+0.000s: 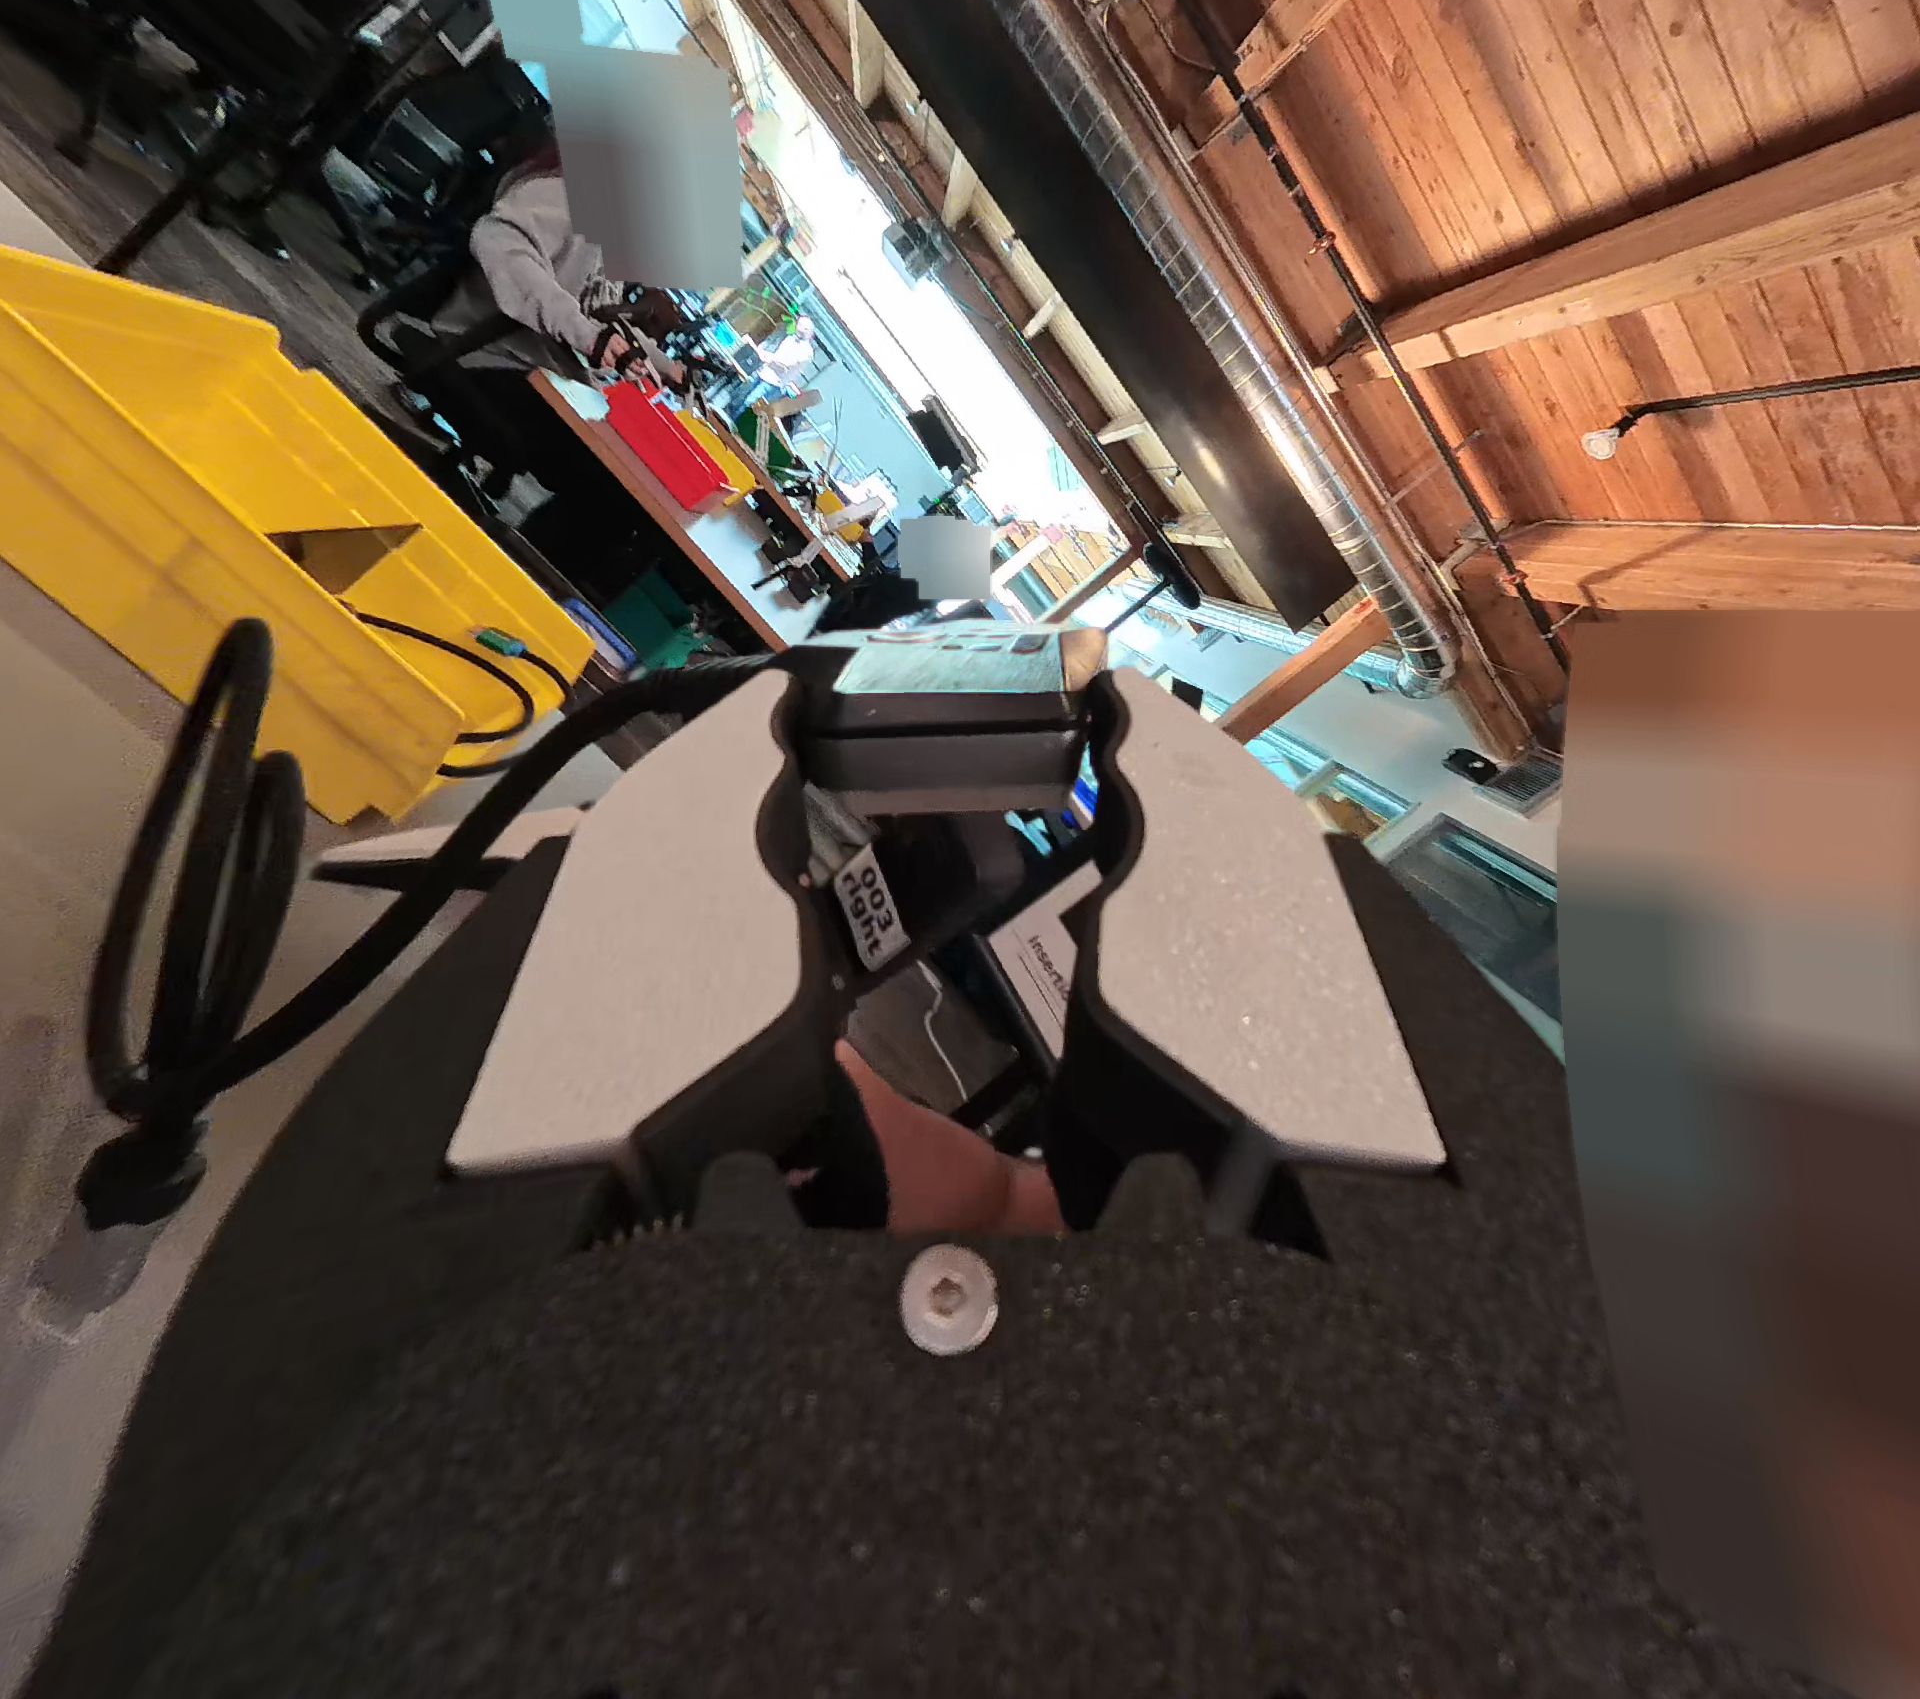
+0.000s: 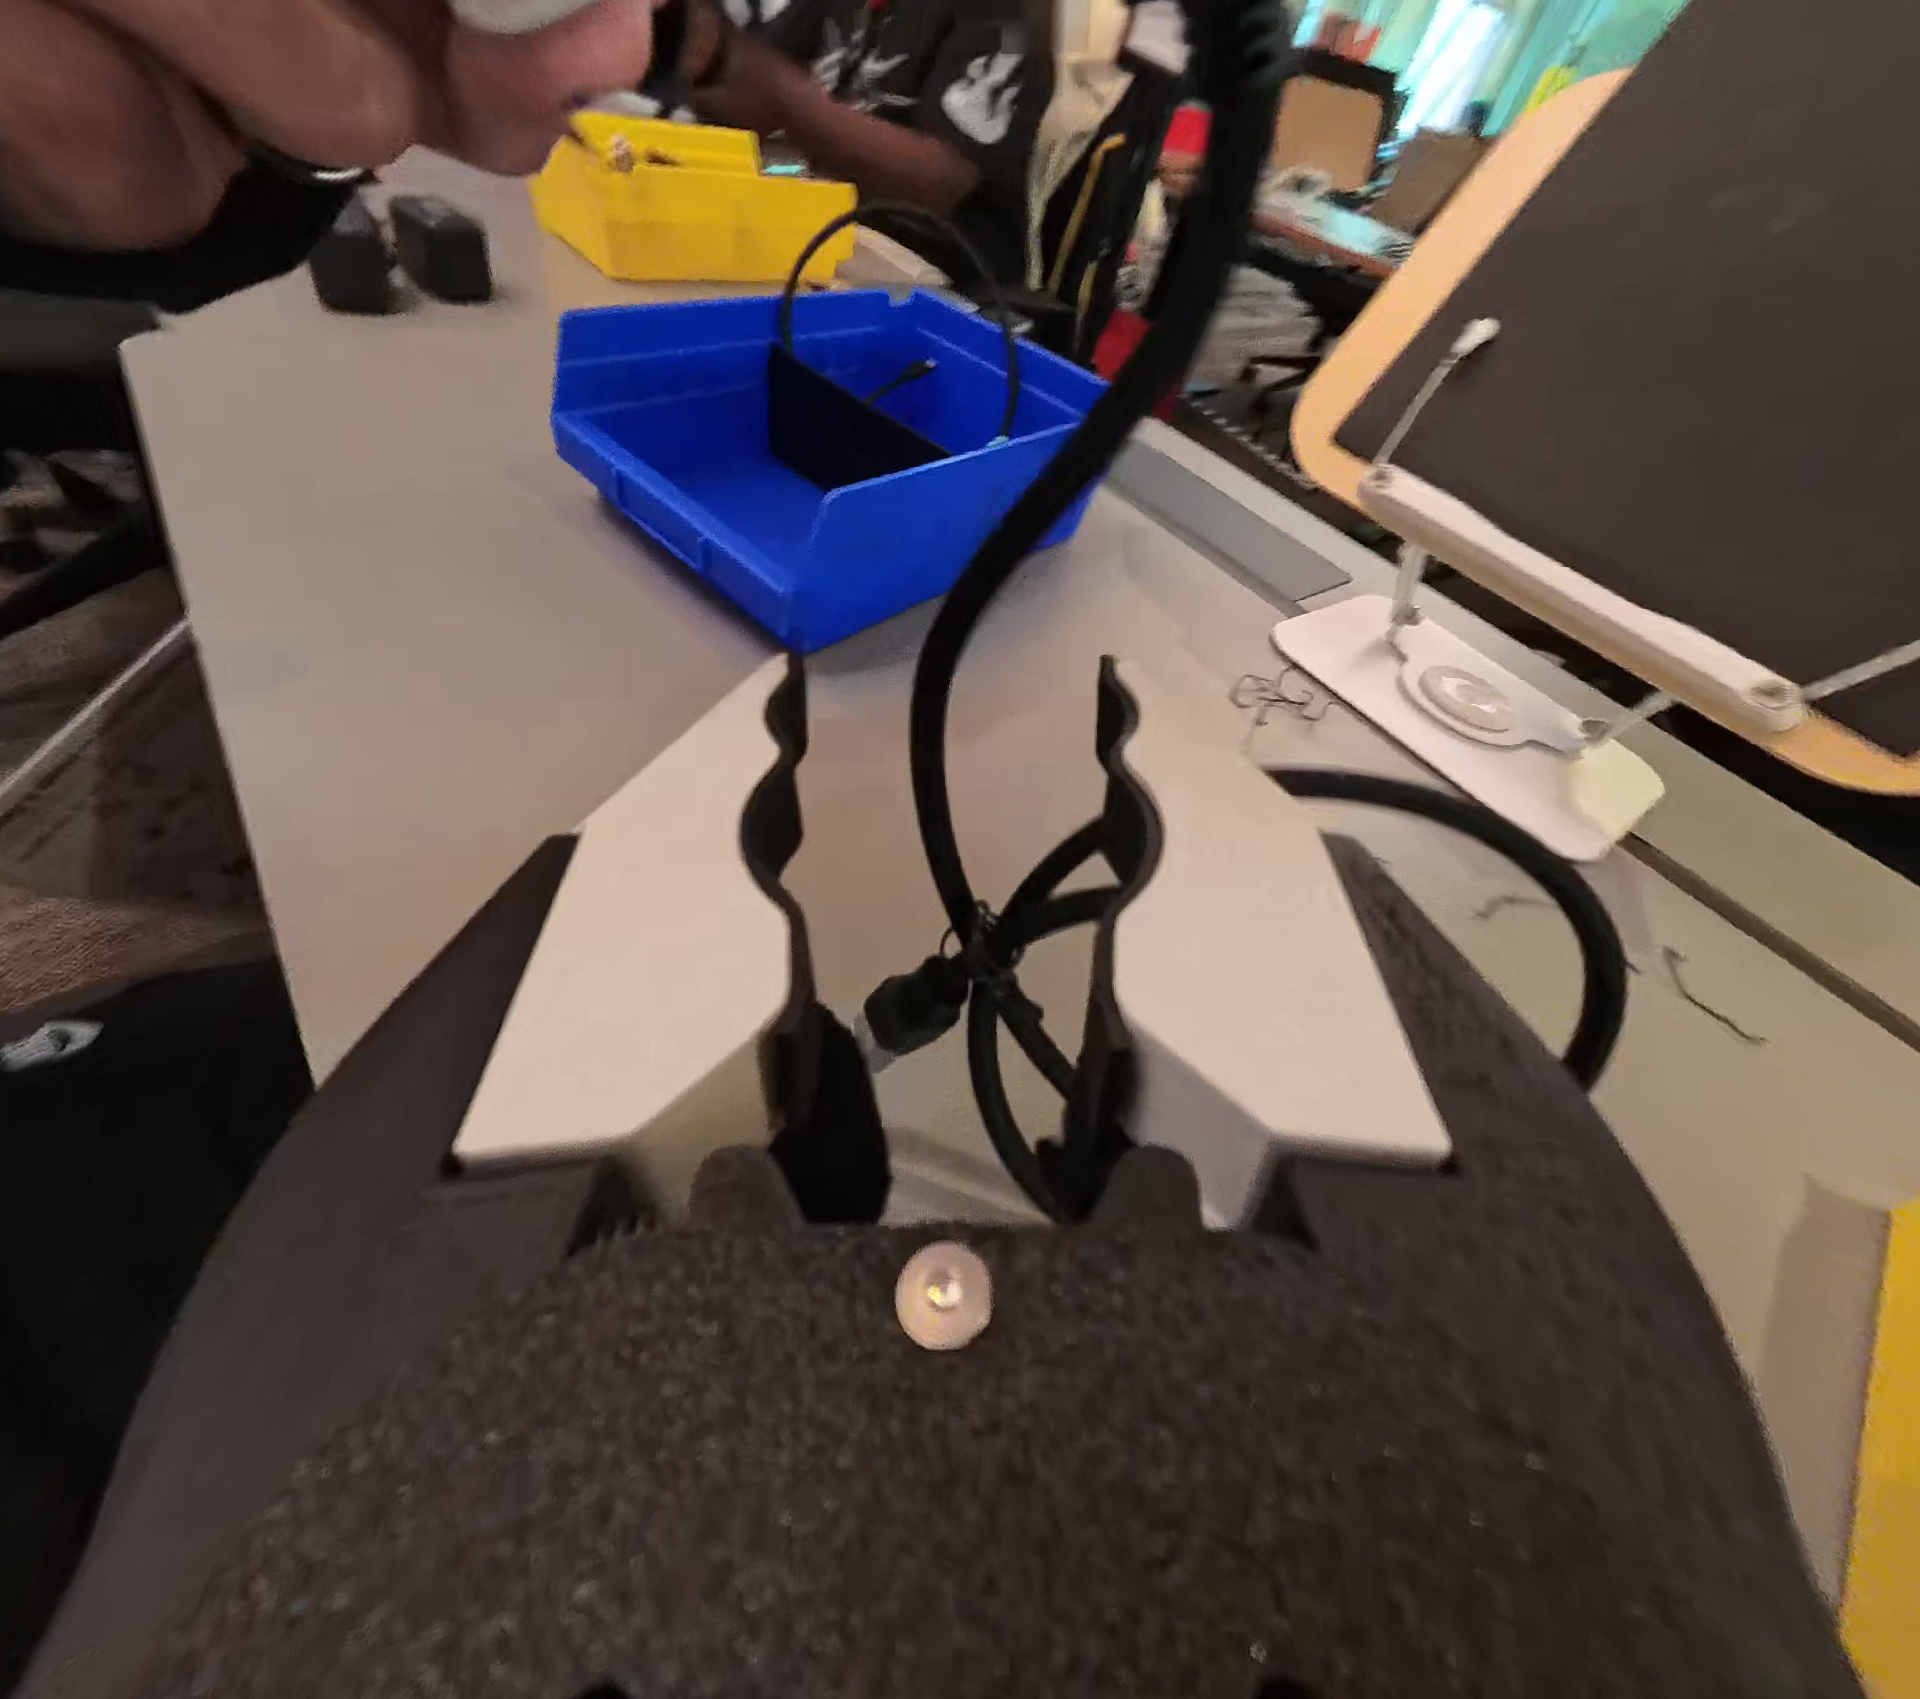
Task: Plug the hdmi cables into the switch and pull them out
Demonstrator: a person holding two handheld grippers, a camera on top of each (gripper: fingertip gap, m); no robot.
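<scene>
R gripper (image 2: 951, 714) nearest, jaws apart, empty; loose HDMI plug (image 2: 909, 1015) lies on table betw its fingers. L gripper (image 1: 945, 719) clamps the HDMI switch (image 1: 951, 730), raised, one cable (image 1: 436, 860) trailing left. Plugging step: next, grab plug, align w/ port.

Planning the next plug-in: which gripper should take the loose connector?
Right. Its gripper is open over the free connector on the table. The left gripper is shut on the switch.
</scene>
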